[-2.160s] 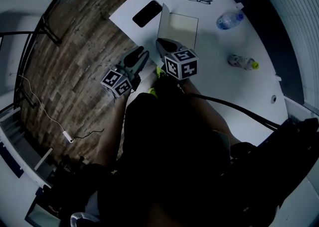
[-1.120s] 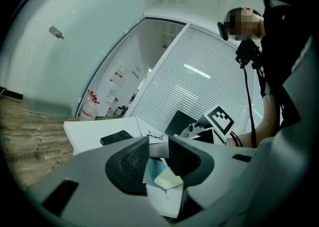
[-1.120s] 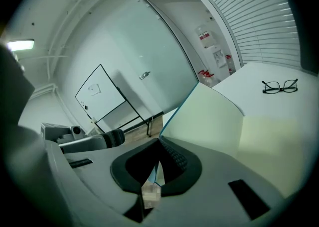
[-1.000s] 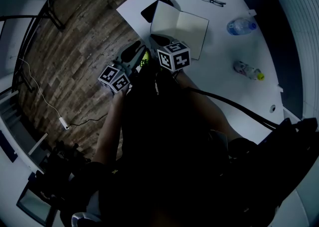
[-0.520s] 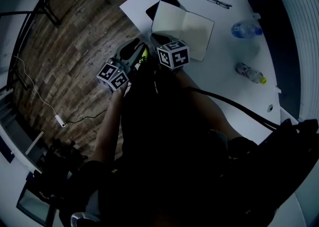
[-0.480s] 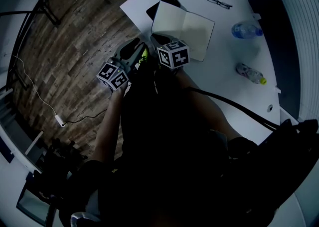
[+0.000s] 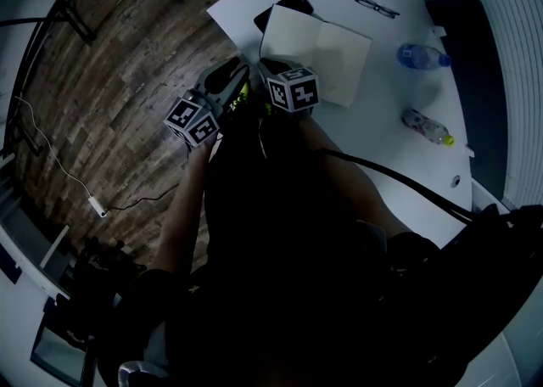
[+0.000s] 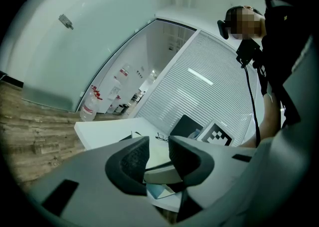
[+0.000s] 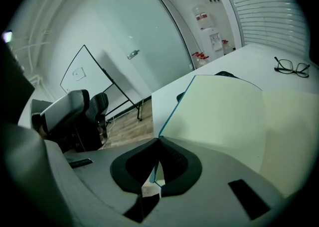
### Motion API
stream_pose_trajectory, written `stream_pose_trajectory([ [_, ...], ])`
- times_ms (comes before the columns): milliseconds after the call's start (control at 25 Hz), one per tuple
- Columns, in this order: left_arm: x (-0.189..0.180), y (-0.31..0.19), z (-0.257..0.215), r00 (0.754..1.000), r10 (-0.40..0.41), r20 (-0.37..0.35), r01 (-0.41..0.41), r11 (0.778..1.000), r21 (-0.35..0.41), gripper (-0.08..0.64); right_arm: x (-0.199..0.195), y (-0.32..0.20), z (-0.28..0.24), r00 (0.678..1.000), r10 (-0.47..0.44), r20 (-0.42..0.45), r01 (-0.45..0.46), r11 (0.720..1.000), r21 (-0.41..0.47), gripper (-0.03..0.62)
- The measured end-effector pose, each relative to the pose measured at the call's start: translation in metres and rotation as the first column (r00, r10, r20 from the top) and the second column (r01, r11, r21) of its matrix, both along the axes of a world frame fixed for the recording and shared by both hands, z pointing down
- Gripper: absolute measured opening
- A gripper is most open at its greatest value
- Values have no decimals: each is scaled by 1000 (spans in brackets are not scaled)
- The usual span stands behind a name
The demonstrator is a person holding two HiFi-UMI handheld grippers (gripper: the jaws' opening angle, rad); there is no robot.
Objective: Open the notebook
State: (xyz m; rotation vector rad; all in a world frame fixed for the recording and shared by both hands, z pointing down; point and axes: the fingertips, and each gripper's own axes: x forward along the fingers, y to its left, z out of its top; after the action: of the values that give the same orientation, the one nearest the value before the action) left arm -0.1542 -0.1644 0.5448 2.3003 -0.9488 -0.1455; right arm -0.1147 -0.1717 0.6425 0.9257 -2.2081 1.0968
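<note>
Beside the notebook (image 7: 321,44) lie glasses (image 7: 377,6) (phone (image 7: 287,3) half-covered).

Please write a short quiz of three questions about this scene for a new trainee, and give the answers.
1. True or false: the right gripper is shut on the notebook cover.
2. How many bottles are on the table?
3. The left gripper is: A) open and empty, B) shut on a phone, C) shut on glasses.
Key: 1 true; 2 two; 3 A.
</note>
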Motion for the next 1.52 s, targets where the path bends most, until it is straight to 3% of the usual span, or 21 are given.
stream_pose_trajectory([
  [560,-2,-6,-3,1000,-7,-20,7,1000,12,120,-1,-1,8,1000,18,16,-17,999,-39,12],
  [880,13,-10,-15,1000,20,-18,-20,999,30,120,2,1,-26,984,56,169,-43,996,-77,26],
  [1240,54,-13,-29,994,107,-9,-106,993,56,120,17,5,-54,948,71,311,-46,995,-87,28],
  [1520,84,-11,-21,967,255,6,-255,967,-2,120,22,6,-66,933,42,358,-32,999,-35,59],
])
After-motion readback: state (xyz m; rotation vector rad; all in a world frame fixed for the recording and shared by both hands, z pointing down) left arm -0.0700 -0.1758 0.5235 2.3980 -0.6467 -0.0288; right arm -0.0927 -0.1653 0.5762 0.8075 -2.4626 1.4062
